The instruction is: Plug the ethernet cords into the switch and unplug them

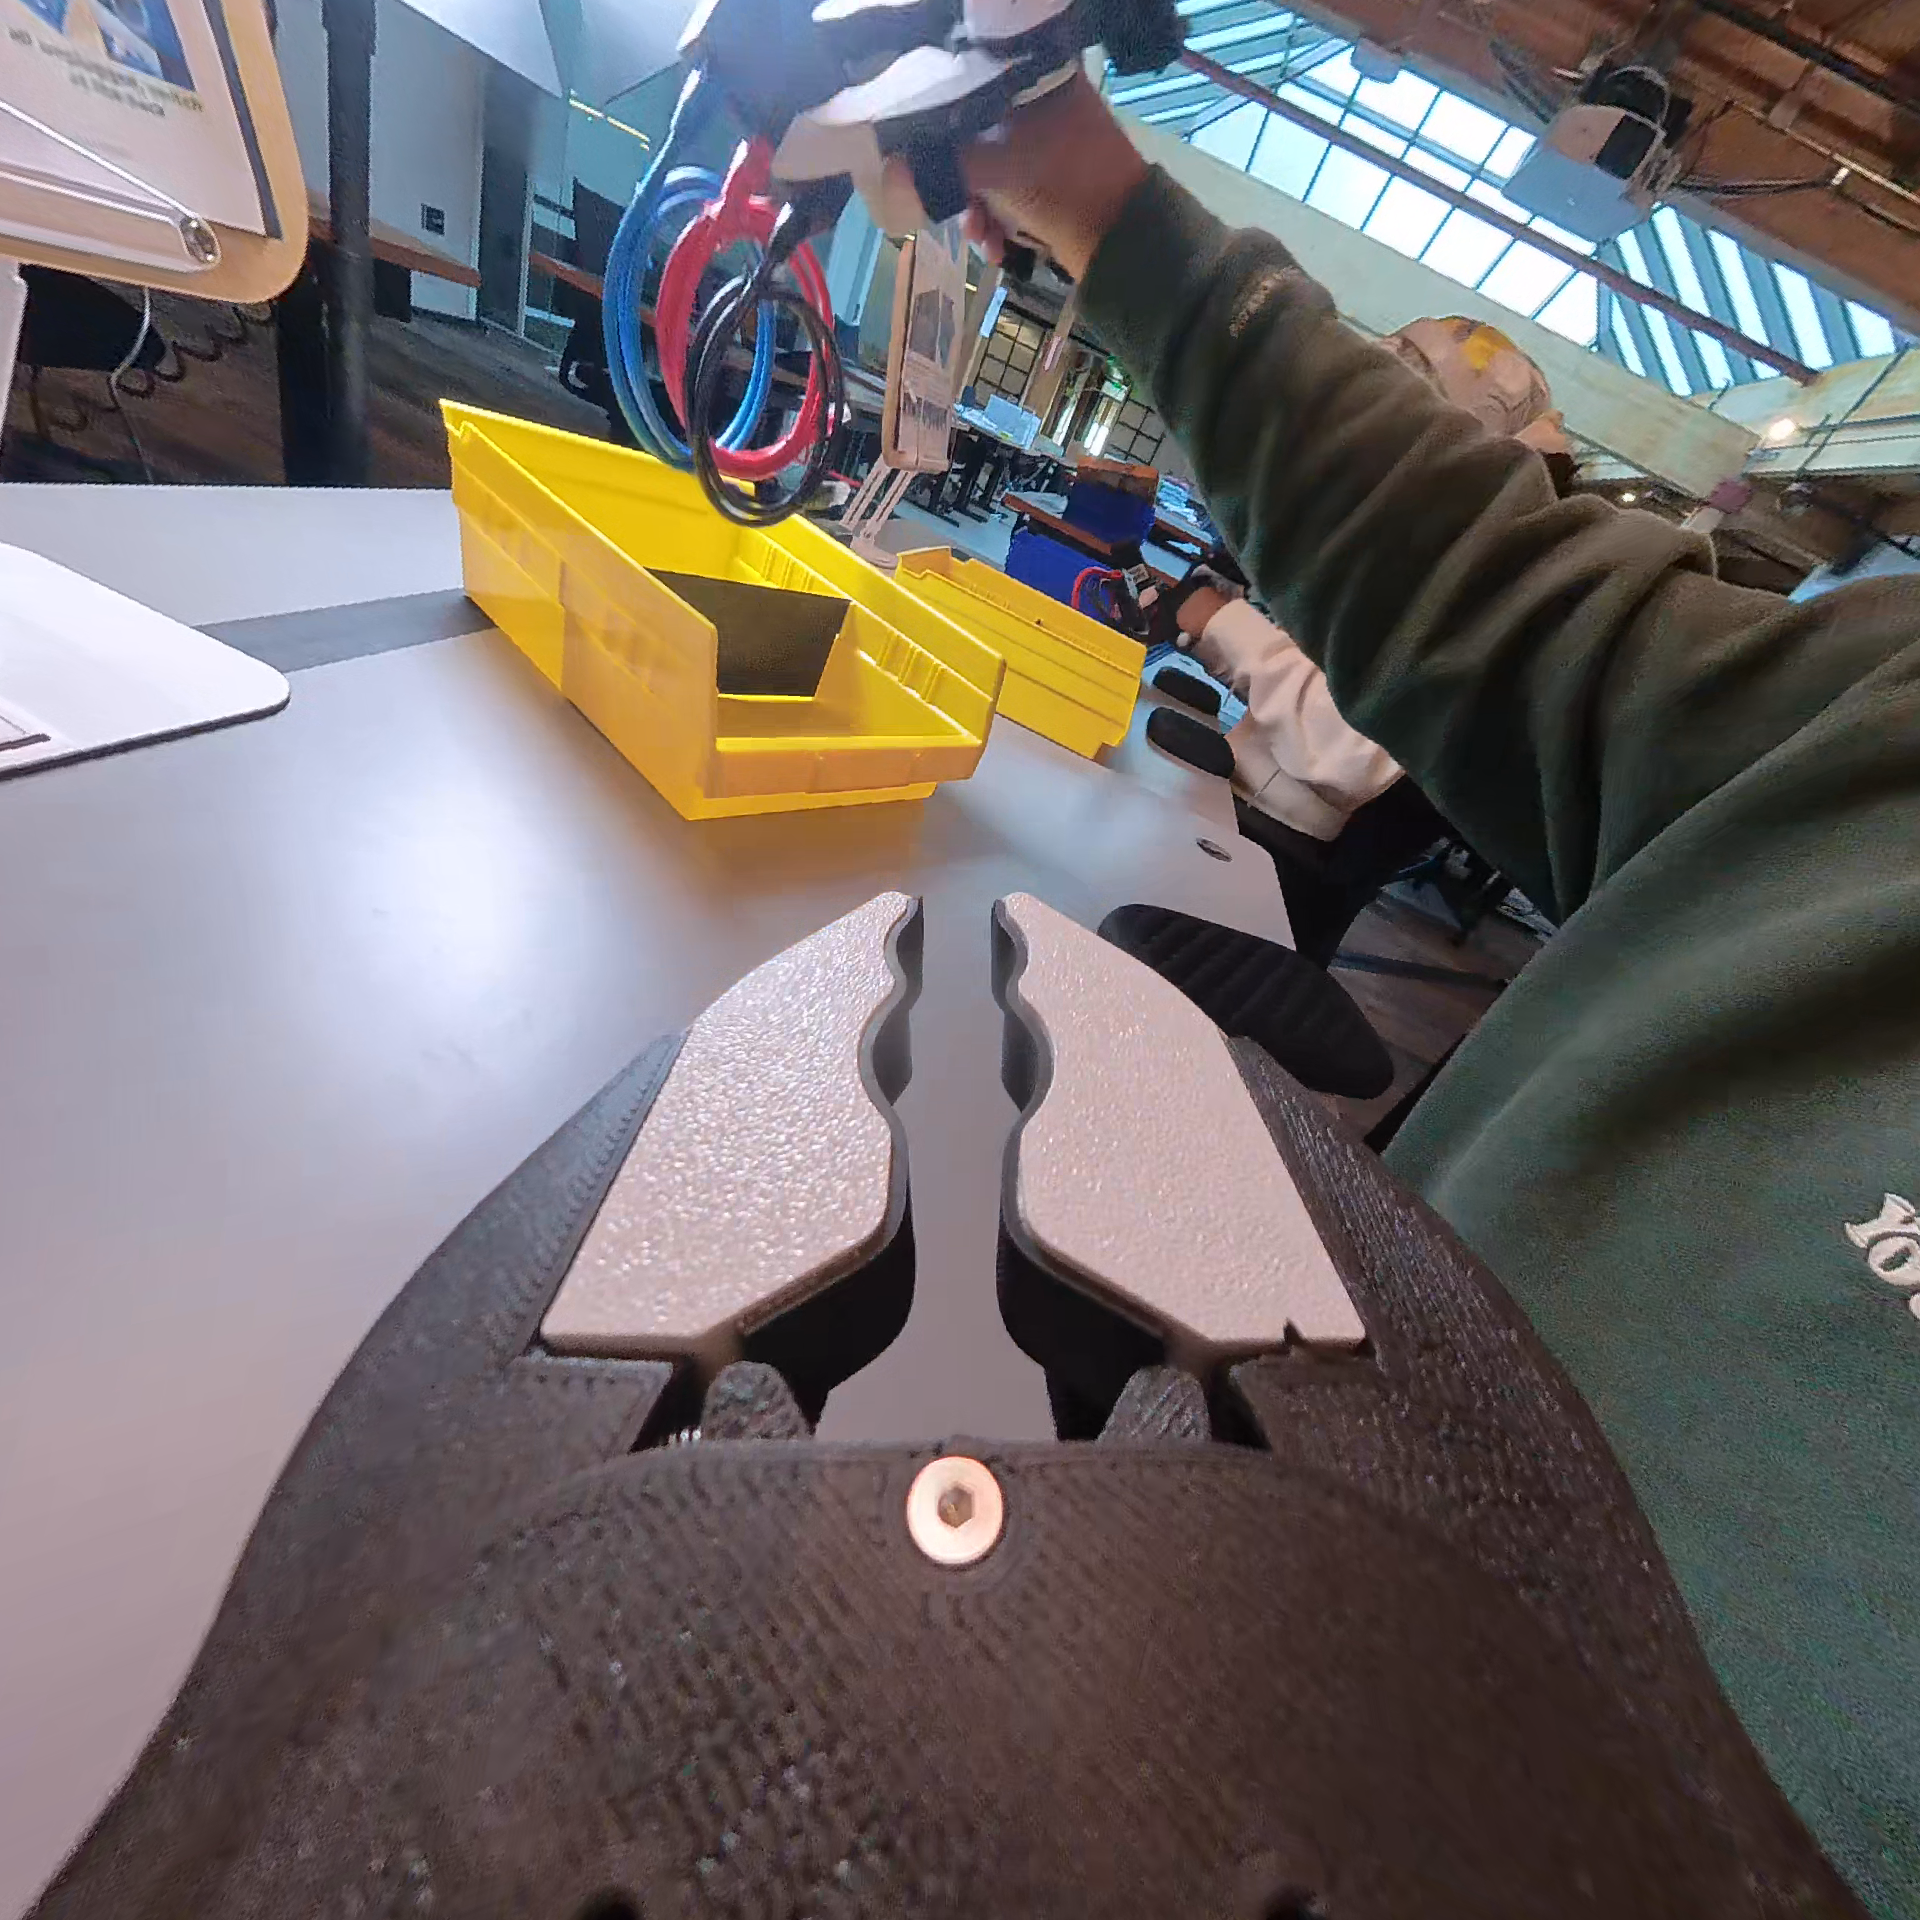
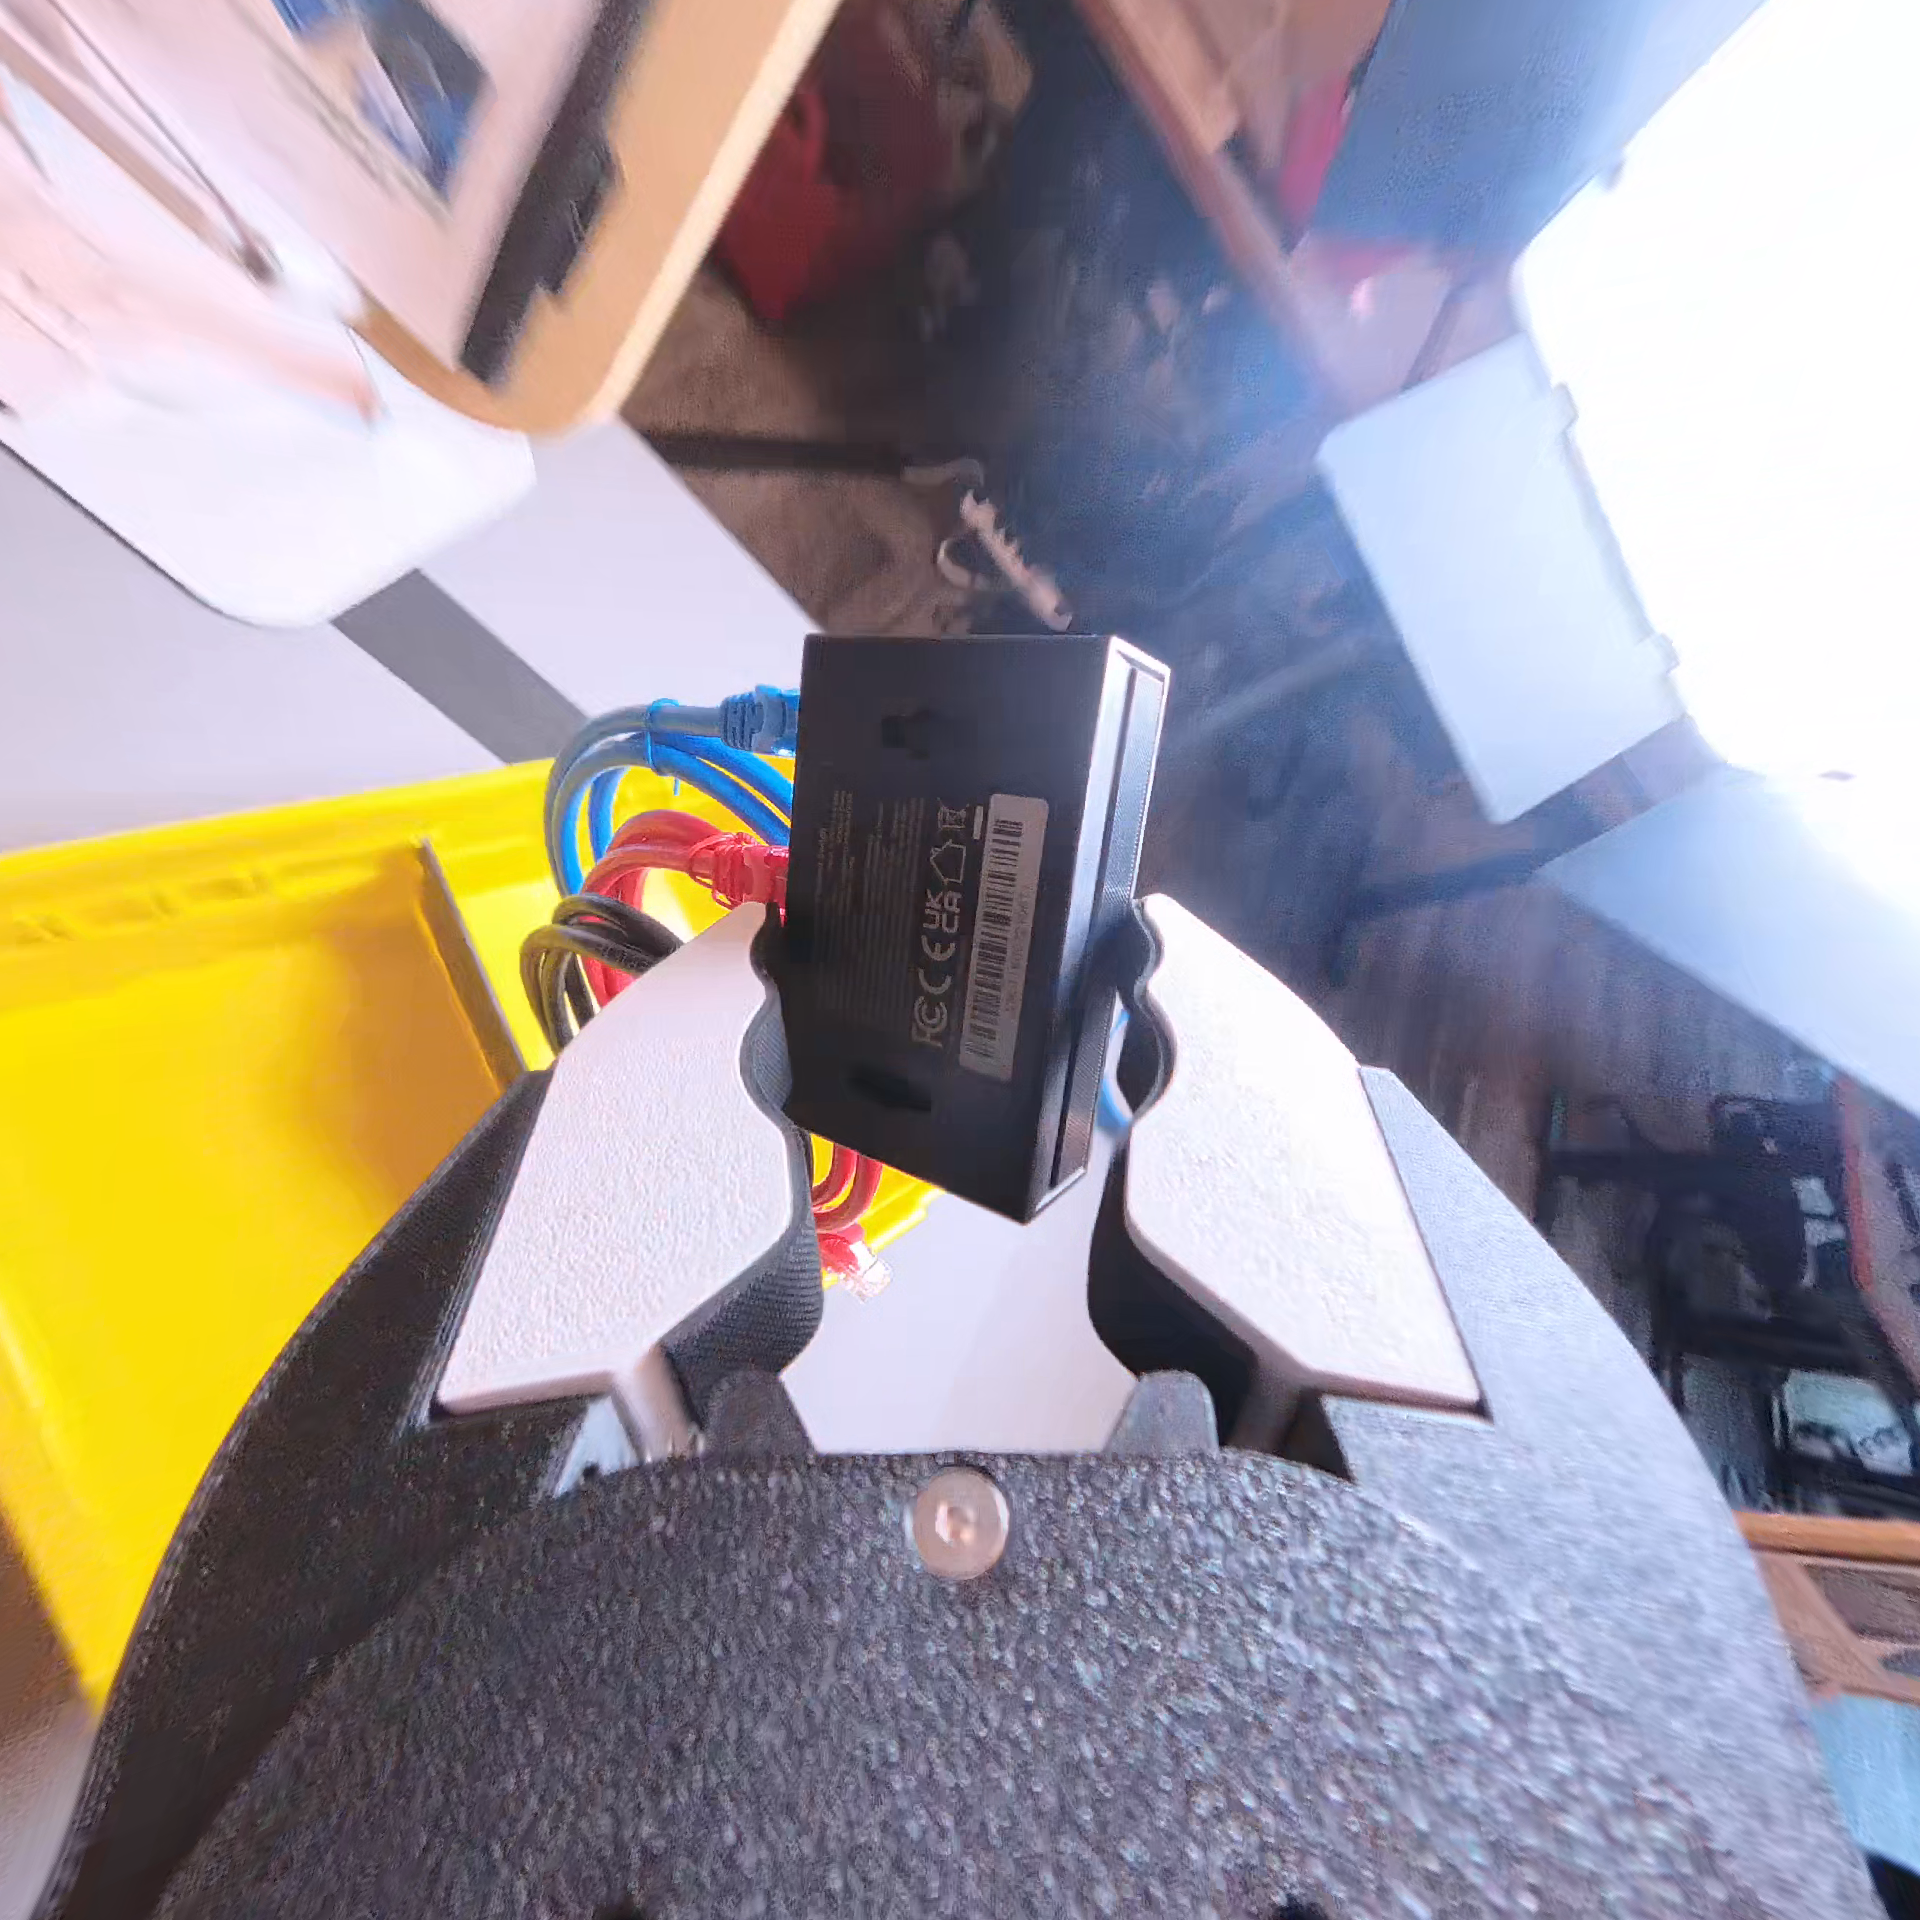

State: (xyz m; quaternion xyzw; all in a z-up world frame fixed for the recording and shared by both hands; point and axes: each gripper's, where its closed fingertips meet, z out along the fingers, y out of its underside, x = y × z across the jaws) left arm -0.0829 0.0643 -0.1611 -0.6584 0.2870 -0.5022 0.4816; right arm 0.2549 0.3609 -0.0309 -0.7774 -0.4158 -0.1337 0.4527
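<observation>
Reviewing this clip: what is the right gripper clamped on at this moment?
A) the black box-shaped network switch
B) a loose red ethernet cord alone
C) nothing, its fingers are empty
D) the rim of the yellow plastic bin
A: in the right wrist view the right gripper pinches the black box-shaped network switch between its fingers, with blue, red and black cords hanging from it.

This is a big shared workshop in an industrial hall: a sloped glass skylight (image 1: 1538, 197) under timber roof beams (image 1: 1714, 114), long grey worktables (image 1: 312, 935) carrying yellow plastic parts bins (image 1: 665, 665), and black mesh office chairs (image 1: 1247, 987).
</observation>
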